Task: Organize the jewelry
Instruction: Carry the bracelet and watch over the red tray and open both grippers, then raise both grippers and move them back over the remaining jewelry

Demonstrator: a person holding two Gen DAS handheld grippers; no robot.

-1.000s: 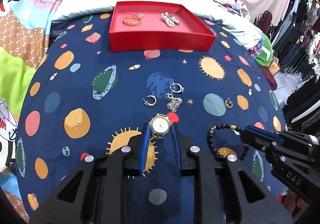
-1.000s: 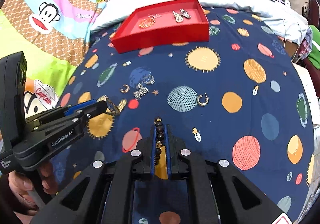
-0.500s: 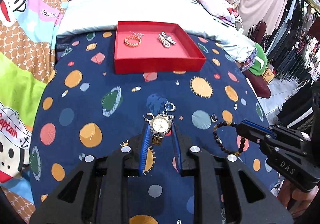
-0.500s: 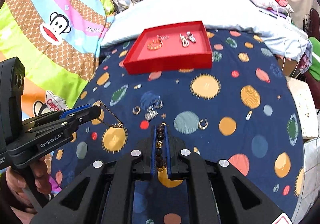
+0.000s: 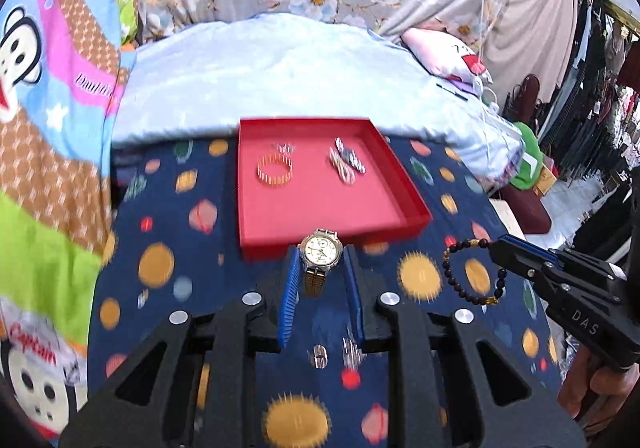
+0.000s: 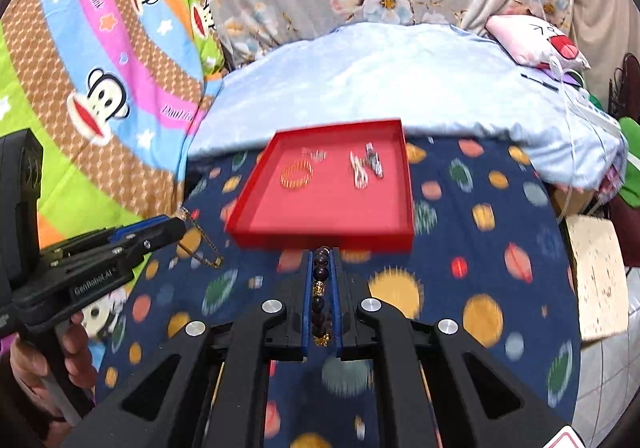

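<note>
gold-faced watch (image 5: 321, 253) and dark bead bracelet (image 5: 472, 273) held aloft near red tray (image 5: 320, 204).

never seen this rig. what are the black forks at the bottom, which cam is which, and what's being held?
No robot here: a person holds a hand-held two-finger gripper in each hand. Each gripper carries a fisheye camera looking forward along its fingers, so the black forks at the bottom are that gripper's own fingers.

In the left wrist view, the left gripper is shut on a watch; the right gripper shows at the side. In the right wrist view, the right gripper is shut on a bead bracelet; the left gripper comes in from the side.

Below is a planet-print cloth with a red tray on it. The tray already holds a gold bangle and some silver pieces.
</note>
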